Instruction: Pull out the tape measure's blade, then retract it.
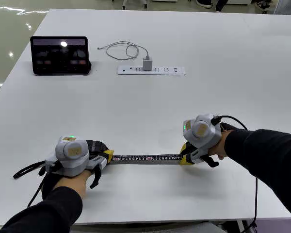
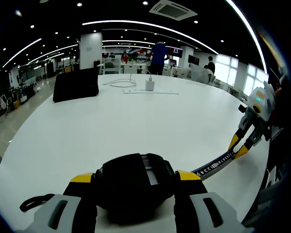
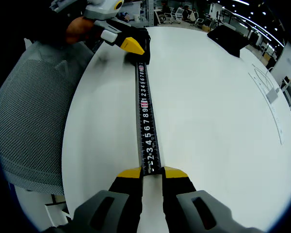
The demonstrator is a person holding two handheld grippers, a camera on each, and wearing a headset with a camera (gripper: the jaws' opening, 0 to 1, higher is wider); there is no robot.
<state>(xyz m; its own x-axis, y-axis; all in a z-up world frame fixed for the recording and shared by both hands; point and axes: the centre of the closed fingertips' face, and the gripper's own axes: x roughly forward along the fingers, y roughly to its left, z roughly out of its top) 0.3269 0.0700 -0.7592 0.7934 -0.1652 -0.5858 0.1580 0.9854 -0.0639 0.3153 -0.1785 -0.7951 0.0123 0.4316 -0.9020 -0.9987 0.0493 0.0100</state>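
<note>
Black rounded tape measure case (image 2: pixel 131 190) sits on the white table (image 1: pixel 150 107), clamped in the left gripper (image 2: pixel 136 175)'s 2 yellow-tipped jaws as an anchor. Its dark blade (image 3: pixel 145 121), white numerals, lies flat and taut to the right gripper (image 3: pixel 153 173), jaws pinched on its tip. Blade looks pulled out; retraction not yet done.

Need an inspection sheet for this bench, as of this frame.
Surface: white table, flat.
Job's things: tape measure case on the table; blade pulled out, lying flat between the grippers.
Clutter: tablet propped far left; power strip with a charger plugged in.
Grippers: left hand-held gripper shut on the case; right hand-held gripper shut on the blade's end.
Cables: white cable looped by the charger; black cable from the right hand-held gripper.
Surroundings: open office, person standing far off; glossy floor.
</note>
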